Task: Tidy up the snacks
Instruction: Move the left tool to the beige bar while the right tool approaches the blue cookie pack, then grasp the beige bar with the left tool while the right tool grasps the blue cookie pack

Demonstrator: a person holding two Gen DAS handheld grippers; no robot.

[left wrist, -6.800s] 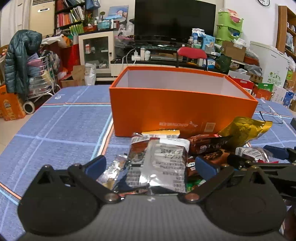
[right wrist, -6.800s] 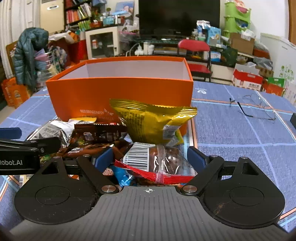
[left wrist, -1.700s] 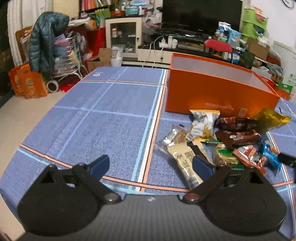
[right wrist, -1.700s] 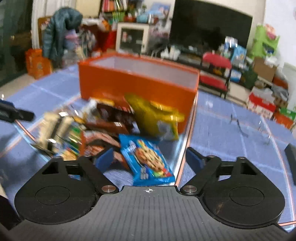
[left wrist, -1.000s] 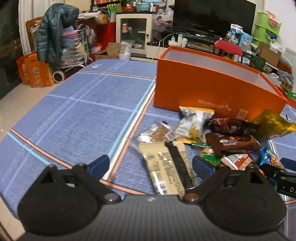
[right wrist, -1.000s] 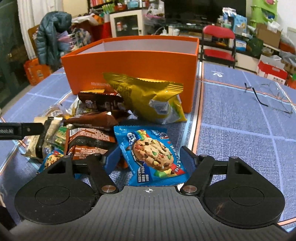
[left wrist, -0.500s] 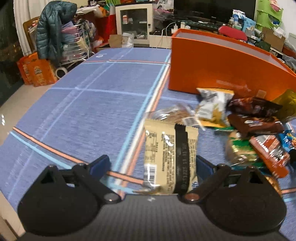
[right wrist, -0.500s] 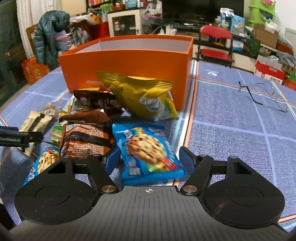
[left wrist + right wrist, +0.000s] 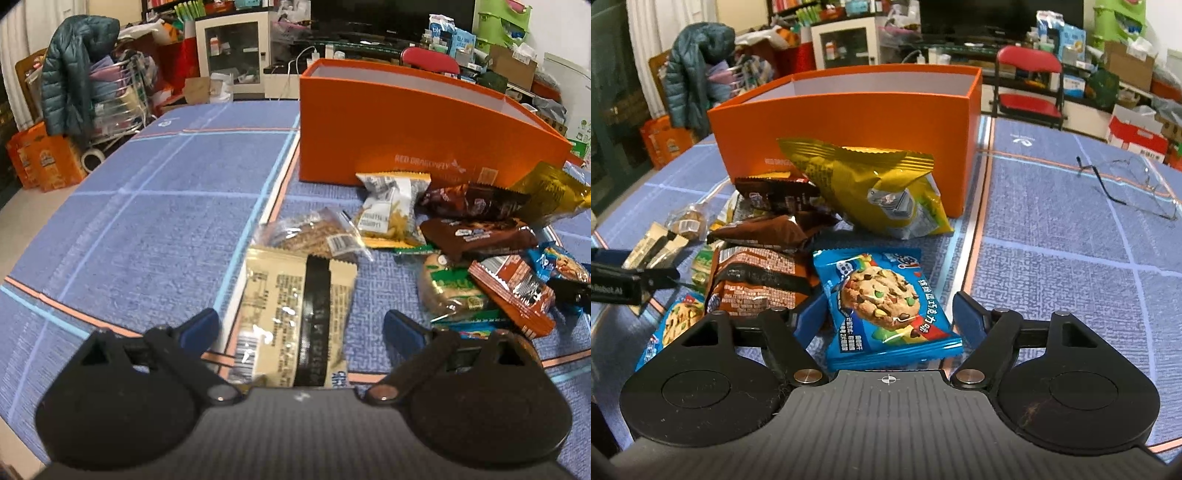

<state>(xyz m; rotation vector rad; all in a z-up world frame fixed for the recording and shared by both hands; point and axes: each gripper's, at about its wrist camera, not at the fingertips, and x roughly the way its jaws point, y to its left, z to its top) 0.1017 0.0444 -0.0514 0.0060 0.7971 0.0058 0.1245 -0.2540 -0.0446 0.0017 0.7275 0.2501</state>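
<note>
Beige packet newly between left hand-held gripper

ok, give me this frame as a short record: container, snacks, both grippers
container: orange box, open top, no snacks visible inside
snacks: piled on the blue cloth in front of the box
left gripper: open, beige packet between its fingers, untouched
right gripper: opening, blue cookie packet between its fingers, no pad contact
also: glasses on the cloth
</note>
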